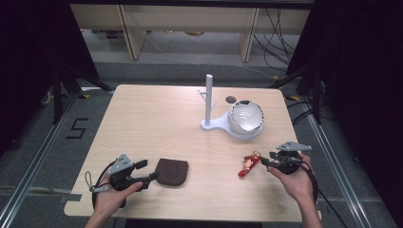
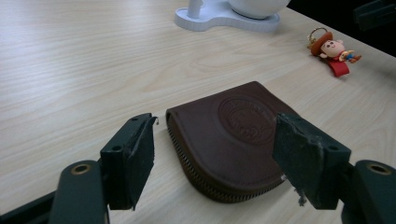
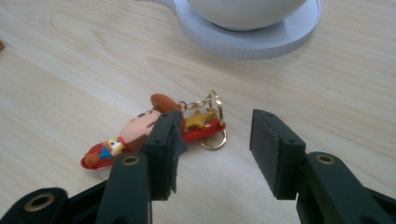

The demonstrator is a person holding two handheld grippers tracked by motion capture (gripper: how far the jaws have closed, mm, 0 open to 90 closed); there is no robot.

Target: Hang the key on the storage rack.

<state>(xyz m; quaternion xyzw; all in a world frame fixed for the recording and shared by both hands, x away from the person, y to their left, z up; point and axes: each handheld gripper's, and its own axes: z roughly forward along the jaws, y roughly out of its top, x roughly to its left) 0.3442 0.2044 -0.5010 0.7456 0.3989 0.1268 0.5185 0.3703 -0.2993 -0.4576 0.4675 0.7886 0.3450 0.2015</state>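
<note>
A brown zipped leather pouch [image 1: 172, 172] lies flat on the table near the front left. My left gripper [image 1: 147, 171] sits just left of it, held in a hand. In the left gripper view the pouch [image 2: 233, 135] lies between the open jaws of the left gripper [image 2: 215, 128], with a gap on each side. A cowboy doll keychain [image 1: 249, 164] with a red strap lies at the front right. My right gripper [image 1: 267, 159] is right beside it. In the right gripper view the right gripper [image 3: 217, 126] stands open; the keychain [image 3: 140, 128] lies by the left jaw, its gold ring in the gap.
A white stand [image 1: 211, 124] with an upright pole and a white round bowl [image 1: 246, 118] sits at the back right of the wooden table [image 1: 152, 118]. A small dark disc [image 1: 231, 99] lies behind it. Dark frames and cables surround the table.
</note>
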